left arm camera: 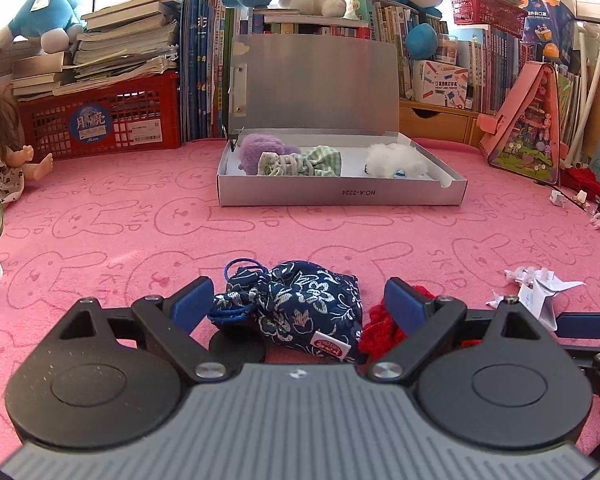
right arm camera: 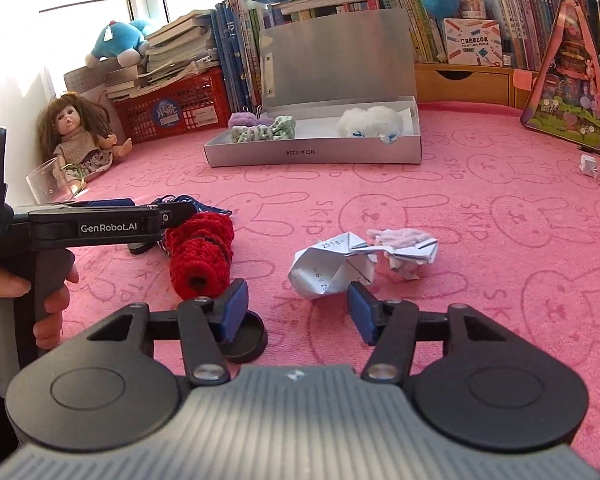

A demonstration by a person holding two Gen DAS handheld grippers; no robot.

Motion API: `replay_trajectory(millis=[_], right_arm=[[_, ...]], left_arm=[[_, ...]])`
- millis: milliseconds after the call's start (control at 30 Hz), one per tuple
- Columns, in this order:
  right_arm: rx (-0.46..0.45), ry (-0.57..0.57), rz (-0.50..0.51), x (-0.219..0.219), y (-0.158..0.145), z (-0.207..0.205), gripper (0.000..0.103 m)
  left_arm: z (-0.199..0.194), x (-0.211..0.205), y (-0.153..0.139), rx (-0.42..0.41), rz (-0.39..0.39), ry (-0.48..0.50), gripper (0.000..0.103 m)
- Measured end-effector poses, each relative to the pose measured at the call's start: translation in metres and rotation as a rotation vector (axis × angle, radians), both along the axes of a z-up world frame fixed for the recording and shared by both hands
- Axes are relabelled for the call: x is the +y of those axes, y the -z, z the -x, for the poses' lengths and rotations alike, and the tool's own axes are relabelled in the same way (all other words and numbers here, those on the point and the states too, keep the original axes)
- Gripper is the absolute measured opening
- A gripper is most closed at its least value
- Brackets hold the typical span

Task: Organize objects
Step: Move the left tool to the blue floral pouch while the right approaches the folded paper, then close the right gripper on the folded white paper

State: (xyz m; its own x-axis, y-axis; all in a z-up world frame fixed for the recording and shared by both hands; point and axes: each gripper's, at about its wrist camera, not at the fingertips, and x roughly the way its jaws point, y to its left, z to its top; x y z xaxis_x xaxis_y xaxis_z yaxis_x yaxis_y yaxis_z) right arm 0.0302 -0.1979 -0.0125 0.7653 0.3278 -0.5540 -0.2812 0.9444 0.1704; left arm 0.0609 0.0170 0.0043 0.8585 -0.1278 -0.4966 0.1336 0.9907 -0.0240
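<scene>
Left wrist: pouch [left arm camera: 300,308] is straddled by wide L claw [left arm camera: 296,304], untouched; pads to be centred before closing.

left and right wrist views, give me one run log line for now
left tool: open around blue floral pouch | right tool: open at folded paper | silver box: lid up

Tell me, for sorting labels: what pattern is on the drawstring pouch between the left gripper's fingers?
White flowers on navy blue pouch, clearest in the left wrist view.
</scene>
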Motion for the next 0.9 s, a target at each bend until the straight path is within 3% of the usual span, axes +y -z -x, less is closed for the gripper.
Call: replay_trajectory(millis=[333, 667, 900], right_arm=[[-0.047, -0.105, 0.183, -0.015, -0.012, -0.013, 0.07], [-0.003, -0.192, 0.144, -0.013, -0.005, -0.042, 0.073], [-0.024, -0.2, 0.189, 0.0, -0.003, -0.047, 0.078]], left_arm=[[0.002, 0.003, 0.0, -0.003, -0.006, 0.003, 0.094], [0.0, 0.003, 0.002, 0.005, -0.014, -0.003, 0.094], [-0.001, 0.003, 0.003, 0.01, -0.014, -0.006, 0.094]])
